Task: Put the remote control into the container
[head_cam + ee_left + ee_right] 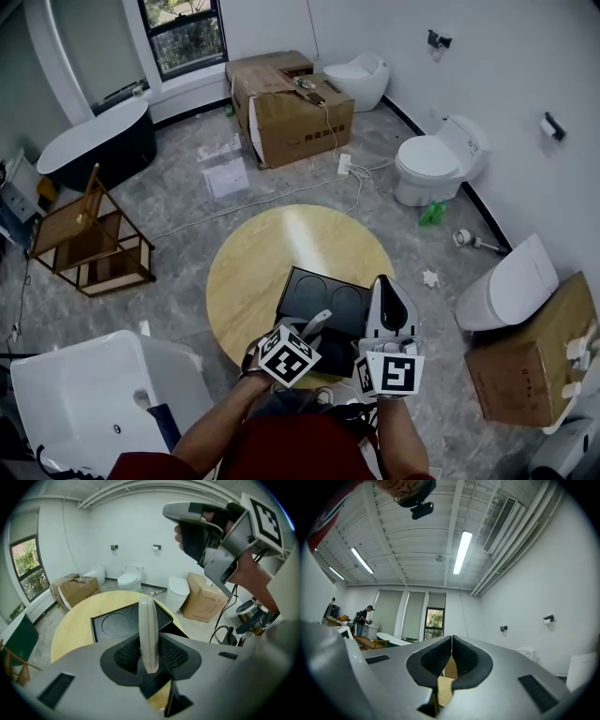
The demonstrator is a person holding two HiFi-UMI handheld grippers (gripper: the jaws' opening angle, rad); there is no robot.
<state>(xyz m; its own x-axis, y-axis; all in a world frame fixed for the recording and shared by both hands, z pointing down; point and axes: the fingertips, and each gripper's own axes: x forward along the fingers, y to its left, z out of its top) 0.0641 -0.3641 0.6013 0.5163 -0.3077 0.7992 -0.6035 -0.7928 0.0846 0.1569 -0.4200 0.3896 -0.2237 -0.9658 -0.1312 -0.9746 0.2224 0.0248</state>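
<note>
A slim pale grey remote control [319,323] stands edge-on between the pads of my left gripper [314,331], which is shut on it at the near edge of the round wooden table [253,262]. In the left gripper view the remote [148,627] sticks out over the black container [115,623] with a round recess. That container [309,295] lies on the near half of the table. My right gripper [384,286] is held beside it, tilted upward toward the ceiling, jaws shut [451,651] with nothing between them.
Cardboard boxes [291,108] stand beyond the table, another [530,361] at the right. Toilets [436,164] line the right wall. A white tub [84,403] is at my left, a wooden rack [89,244] further left. A cable runs across the floor.
</note>
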